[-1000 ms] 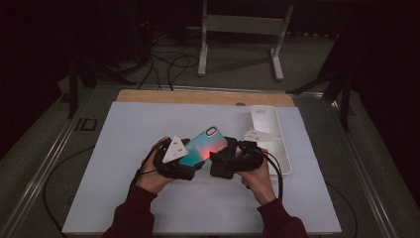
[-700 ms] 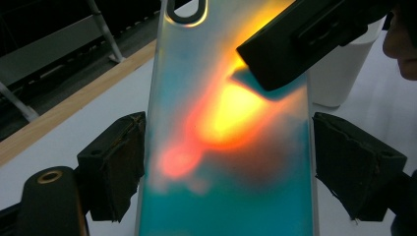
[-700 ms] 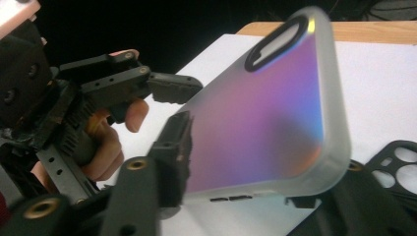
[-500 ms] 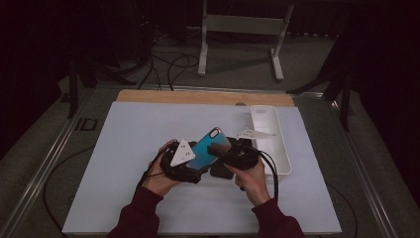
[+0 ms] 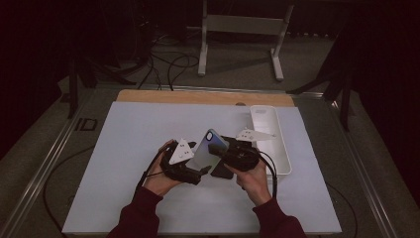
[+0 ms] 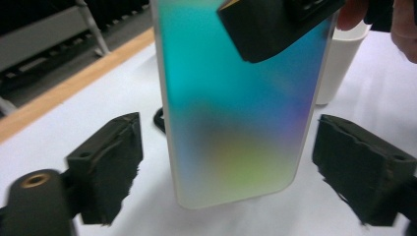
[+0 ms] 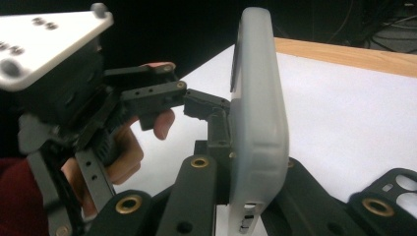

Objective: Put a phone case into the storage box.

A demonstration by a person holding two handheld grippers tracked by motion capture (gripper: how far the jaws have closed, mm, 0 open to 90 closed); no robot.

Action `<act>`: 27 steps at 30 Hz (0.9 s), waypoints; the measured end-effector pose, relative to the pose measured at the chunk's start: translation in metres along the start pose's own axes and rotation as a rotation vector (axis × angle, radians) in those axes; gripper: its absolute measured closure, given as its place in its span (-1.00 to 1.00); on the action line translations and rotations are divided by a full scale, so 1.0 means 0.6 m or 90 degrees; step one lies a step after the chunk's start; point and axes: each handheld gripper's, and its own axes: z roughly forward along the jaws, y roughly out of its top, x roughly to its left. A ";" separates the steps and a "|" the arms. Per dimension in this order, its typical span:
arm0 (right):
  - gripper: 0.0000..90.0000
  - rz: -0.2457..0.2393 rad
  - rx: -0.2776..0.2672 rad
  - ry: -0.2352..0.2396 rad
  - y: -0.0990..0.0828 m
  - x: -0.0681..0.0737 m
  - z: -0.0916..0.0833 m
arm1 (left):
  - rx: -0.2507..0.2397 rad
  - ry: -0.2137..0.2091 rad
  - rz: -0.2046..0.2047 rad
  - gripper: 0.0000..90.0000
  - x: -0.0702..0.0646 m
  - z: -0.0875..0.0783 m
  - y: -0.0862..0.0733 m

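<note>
- Phone case (image 5: 207,151), frosted and iridescent with teal, blue and yellow-green tints, is what we hold off the table (image 5: 124,148) near the middle of its near half, tilted up between our two grippers.
- Our right gripper (image 7: 231,162) pinches the case: in the right gripper view its jaws close on the lower end of the case, which stands edge-on and upright between them.
- Our left gripper (image 6: 231,167) is spread: in the left gripper view its two black padded jaws stand well apart on either side of the case's lower end, touching neither edge.
- In that view the right gripper's jaw crosses the top of the case, so we judge that one grip alone carries it.
- A white tray (image 5: 277,148) lies along the right edge of the table, just beside our right hand (image 5: 252,178).
- What could go wrong, as we judge it: the case looks smooth and flexible, so a pinch at one end may let it swing or slip onto the table.
- If we close the left jaws off-centre, they could twist the case against the right grip, or knock it free.
- With both grippers this close together, the jaws or trailing cables could collide or snag.
- We can read no brand, label or writing on the case, the grippers or the tray.
</note>
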 end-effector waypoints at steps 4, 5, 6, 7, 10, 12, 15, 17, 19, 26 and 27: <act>0.93 -0.025 0.002 0.013 0.002 0.003 -0.008 | -0.007 -0.032 -0.014 -0.83 0.004 -0.004 -0.004; 0.93 -0.030 0.003 0.017 0.003 0.003 -0.010 | -0.010 -0.037 -0.017 -0.83 0.004 -0.004 -0.004; 0.93 -0.038 0.004 0.026 0.004 0.003 -0.011 | -0.011 -0.043 -0.019 -0.84 0.004 -0.004 -0.004; 0.93 -0.039 0.003 0.037 0.005 0.004 -0.013 | -0.011 -0.050 -0.018 -0.84 0.004 -0.004 -0.004; 0.93 -0.056 0.004 0.063 0.008 0.008 -0.016 | -0.009 -0.078 -0.013 -0.84 0.000 -0.002 -0.004; 0.93 -0.071 0.008 0.076 0.009 0.012 -0.017 | -0.007 -0.088 -0.012 -0.83 -0.002 -0.001 -0.005; 0.93 -0.084 0.009 0.094 0.009 0.017 -0.016 | -0.009 -0.104 -0.010 -0.71 -0.002 -0.001 -0.006; 0.93 -0.084 0.004 0.114 0.009 0.017 -0.015 | -0.010 -0.114 -0.009 -0.66 -0.003 -0.001 -0.006; 0.93 -0.088 0.005 0.111 0.009 0.018 -0.014 | -0.011 -0.117 -0.007 -0.60 -0.003 -0.003 -0.006; 0.93 -0.089 0.000 0.120 0.008 0.012 -0.018 | -0.019 -0.132 -0.013 -0.35 0.003 -0.007 -0.009; 0.93 -0.092 -0.001 0.121 0.008 0.013 -0.019 | -0.019 -0.137 -0.014 -0.34 0.003 -0.006 -0.009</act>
